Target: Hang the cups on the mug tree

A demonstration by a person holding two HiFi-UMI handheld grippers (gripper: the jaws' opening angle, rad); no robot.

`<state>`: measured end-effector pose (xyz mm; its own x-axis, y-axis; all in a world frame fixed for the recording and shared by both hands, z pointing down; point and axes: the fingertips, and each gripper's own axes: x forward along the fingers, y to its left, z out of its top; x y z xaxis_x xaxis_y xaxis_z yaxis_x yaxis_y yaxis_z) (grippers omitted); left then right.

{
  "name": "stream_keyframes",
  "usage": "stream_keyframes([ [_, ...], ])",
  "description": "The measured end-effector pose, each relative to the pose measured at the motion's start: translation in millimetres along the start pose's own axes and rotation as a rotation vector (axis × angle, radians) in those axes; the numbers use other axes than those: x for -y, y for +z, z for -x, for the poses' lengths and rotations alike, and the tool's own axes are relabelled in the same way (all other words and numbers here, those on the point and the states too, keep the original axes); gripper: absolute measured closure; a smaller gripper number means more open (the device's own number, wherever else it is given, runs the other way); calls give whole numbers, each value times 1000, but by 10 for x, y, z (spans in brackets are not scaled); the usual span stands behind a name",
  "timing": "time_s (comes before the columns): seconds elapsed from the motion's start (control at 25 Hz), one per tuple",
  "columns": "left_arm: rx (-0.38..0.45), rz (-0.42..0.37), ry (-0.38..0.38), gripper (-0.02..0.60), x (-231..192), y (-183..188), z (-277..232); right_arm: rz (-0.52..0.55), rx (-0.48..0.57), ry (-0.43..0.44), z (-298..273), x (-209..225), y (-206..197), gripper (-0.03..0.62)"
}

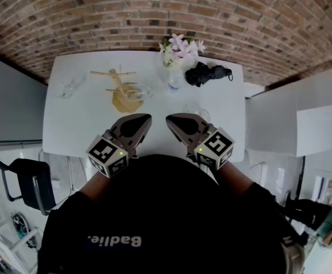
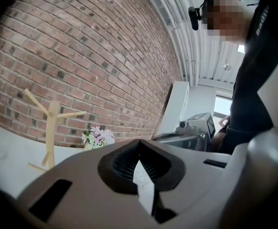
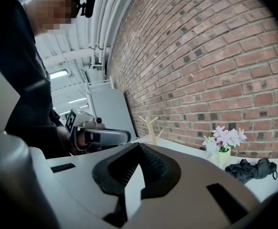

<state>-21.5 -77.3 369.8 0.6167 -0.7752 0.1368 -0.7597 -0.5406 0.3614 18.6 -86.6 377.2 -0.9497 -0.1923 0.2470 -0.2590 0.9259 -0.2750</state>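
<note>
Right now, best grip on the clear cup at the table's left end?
Likely pinch the clear cup by one wall at the rim, from the near side, with the left gripper, now shut. Handle and pose are too faint to tell; leave the handle free for the mug tree.

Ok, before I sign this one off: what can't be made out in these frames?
- Cups: head view, clear glass, small and faint on the white table; their number and handles cannot be told.
- Table's near edge: head view, covered by the left gripper, right gripper and the person's torso.
- Mug tree: right gripper view, tiny, its base hidden behind that gripper's body.
</note>
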Motion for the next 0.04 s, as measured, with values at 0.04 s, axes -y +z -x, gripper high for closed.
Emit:
stream_keyframes([
  [0.04,1,7,4,578,-1,6,4,2,-1,1,-8,-4,-8,565],
])
